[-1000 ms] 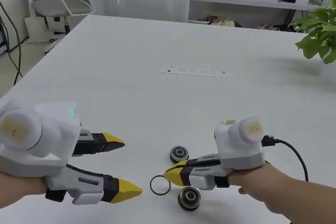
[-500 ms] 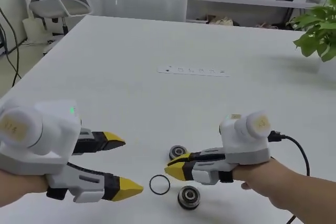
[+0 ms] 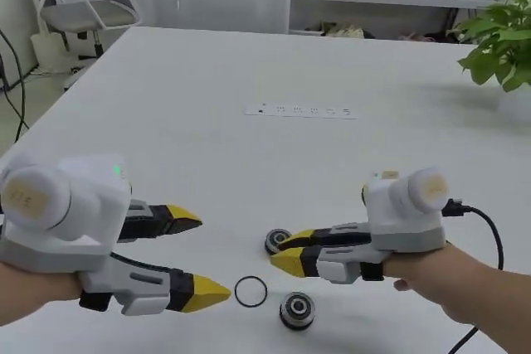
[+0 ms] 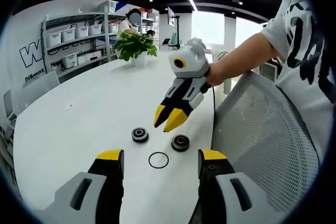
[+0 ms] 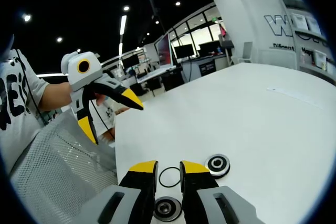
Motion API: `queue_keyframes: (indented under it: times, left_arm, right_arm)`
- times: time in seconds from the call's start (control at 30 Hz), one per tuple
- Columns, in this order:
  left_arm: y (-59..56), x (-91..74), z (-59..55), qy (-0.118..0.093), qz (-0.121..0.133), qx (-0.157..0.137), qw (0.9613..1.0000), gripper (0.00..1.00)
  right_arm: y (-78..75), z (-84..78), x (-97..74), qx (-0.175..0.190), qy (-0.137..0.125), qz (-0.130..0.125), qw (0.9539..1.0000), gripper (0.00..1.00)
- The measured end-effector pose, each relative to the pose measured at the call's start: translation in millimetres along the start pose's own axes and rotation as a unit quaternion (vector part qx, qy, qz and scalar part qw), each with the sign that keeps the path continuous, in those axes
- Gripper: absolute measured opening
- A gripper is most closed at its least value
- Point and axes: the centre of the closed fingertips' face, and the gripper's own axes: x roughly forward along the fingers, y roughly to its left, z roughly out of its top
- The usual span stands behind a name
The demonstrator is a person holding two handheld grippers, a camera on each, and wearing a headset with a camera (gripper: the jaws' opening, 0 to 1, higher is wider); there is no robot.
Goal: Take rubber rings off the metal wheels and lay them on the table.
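A loose black rubber ring (image 3: 250, 291) lies flat on the white table (image 3: 249, 163), close to the near edge and touching nothing. Just beside it, toward the person, sits one metal wheel (image 3: 297, 309) lying flat; a second metal wheel (image 3: 276, 240) lies a little farther out, partly hidden behind the tips of the right gripper (image 3: 280, 254). I can't make out whether either wheel carries a ring. The right gripper hangs low over the table just beside the ring, its yellow jaws drawn nearly together with only a narrow gap and nothing between them; in the right gripper view the ring shows through that gap, just ahead of the tips. The left gripper (image 3: 199, 256) is held off to the other side, jaws spread wide and empty, the lower tip near the ring but clear of it. Farther up the table there's a flush power strip (image 3: 300, 110), and a potted plant (image 3: 498, 35) at the far corner
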Motion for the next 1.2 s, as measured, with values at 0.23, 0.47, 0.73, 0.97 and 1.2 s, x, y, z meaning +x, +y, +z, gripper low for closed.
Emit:
queue_keyframes:
  times: [0.23,0.47,0.73,0.97,1.2]
  left_arm:
    - [-0.3,5.0,4.4,0.001,-0.006,0.005,1.0000,0.55]
    - [-2.8,11.5,8.2,0.005,-0.015,0.013,0.9998,0.55]
    - [-3.2,15.6,11.8,0.004,-0.020,0.017,0.9996,0.54]
    - [-5.1,21.7,13.2,0.004,-0.026,0.019,0.9995,0.53]
    - [-7.0,28.0,14.0,0.004,-0.033,0.025,0.9991,0.53]
  right_arm:
    - [-0.7,0.4,-11.5,-0.005,-0.006,-0.004,1.0000,0.17]
    - [-4.4,0.2,-21.4,-0.005,-0.012,-0.010,0.9999,0.18]
    - [-5.6,-3.9,-29.8,-0.011,-0.012,-0.013,0.9998,0.19]
    - [-4.9,-11.1,-34.7,-0.023,-0.005,-0.009,0.9997,0.22]
    - [-2.5,-20.2,-38.9,-0.032,0.004,-0.003,0.9995,0.25]
